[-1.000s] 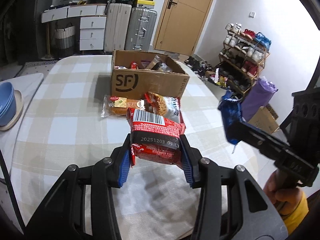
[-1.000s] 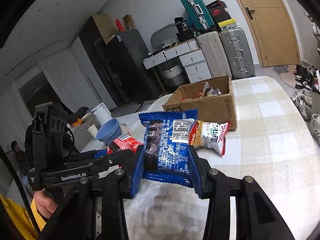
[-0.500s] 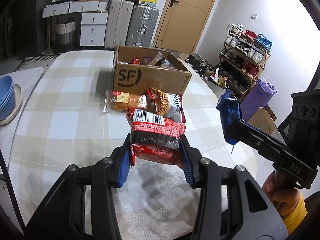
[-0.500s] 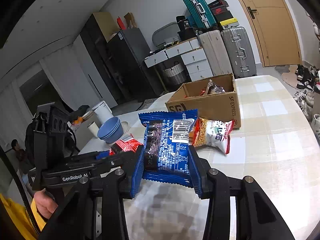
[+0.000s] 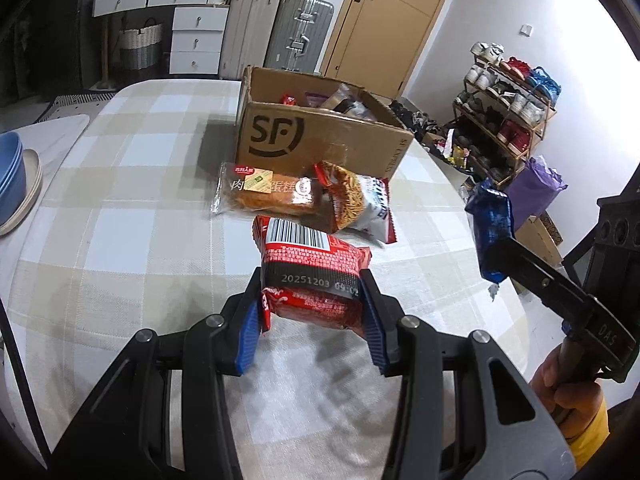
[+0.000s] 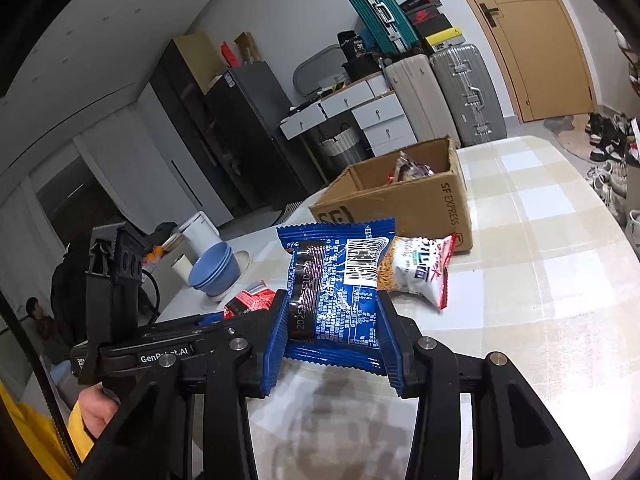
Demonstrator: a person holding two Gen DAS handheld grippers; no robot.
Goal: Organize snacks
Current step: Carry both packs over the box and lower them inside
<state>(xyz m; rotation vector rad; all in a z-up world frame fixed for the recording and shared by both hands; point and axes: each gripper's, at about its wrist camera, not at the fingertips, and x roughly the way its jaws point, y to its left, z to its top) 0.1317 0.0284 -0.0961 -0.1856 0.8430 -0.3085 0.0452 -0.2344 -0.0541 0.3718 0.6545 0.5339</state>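
My left gripper (image 5: 312, 320) is squeezing a red snack pack (image 5: 316, 268) between its two blue pads, and the pack is up off the table (image 5: 120, 220). I can see a barcode on the top end of the pack and a date printed on a dark strip across it. My right gripper (image 6: 332, 344) is squeezing a blue snack pack (image 6: 336, 288) the same way, with a white barcode label facing me. That pack is up in the air too, above the checked cloth. In the left camera I can see the blue pack out to the right, held by the other tool, with a hand (image 5: 564, 384) and a yellow sleeve below it. In the right camera I can see the red pack peeking out on the left side. A brown cardboard box (image 5: 320, 140) sits open on the table past both packs, and there are already some snacks inside it. Right in front of the box lie two more snacks: an orange cake pack (image 5: 268, 192) and a white and red noodle pack (image 5: 356, 204), which overlaps the cake pack's right end. Some blue bowls (image 6: 216, 270) are stacked at the left edge of the table, well apart from the box.
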